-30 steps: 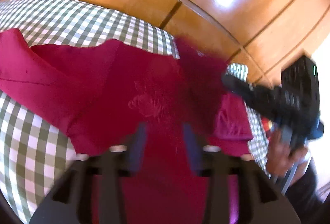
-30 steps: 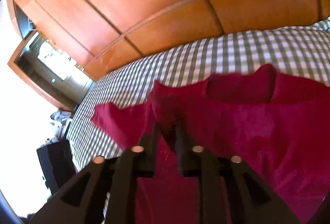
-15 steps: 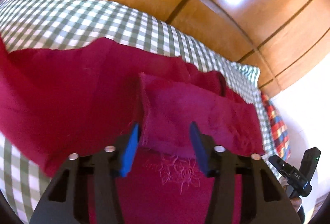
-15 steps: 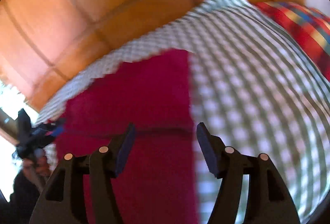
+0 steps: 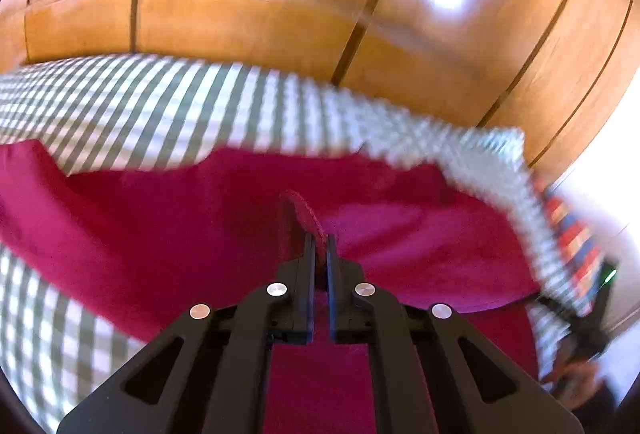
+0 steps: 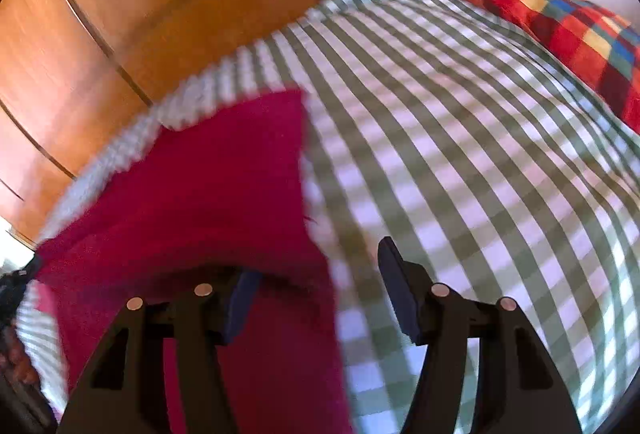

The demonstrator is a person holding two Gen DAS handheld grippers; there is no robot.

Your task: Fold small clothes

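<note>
Since the earlier frames our left gripper [image 5: 319, 240] has gone from spread over the folded flap to pressed together, pinching a raised ridge of the crimson garment [image 5: 168, 234]. Our right gripper [image 6: 316, 274] has let go of the cloth it was clamped on, swung out to the garment's side edge, and its jaws are now closing slightly with nothing pressed between them.

The garment lies on the checked bedspread [image 6: 460, 154], its long axis running away from us toward the wooden wardrobe [image 5: 240, 22]. In the right wrist view its straight edge [image 6: 304, 170] runs between the right gripper's spread fingers: red cloth by the left finger, bare bedspread by the right. We judge the right hand nearer that edge, so the next grasp falls to it.
</note>
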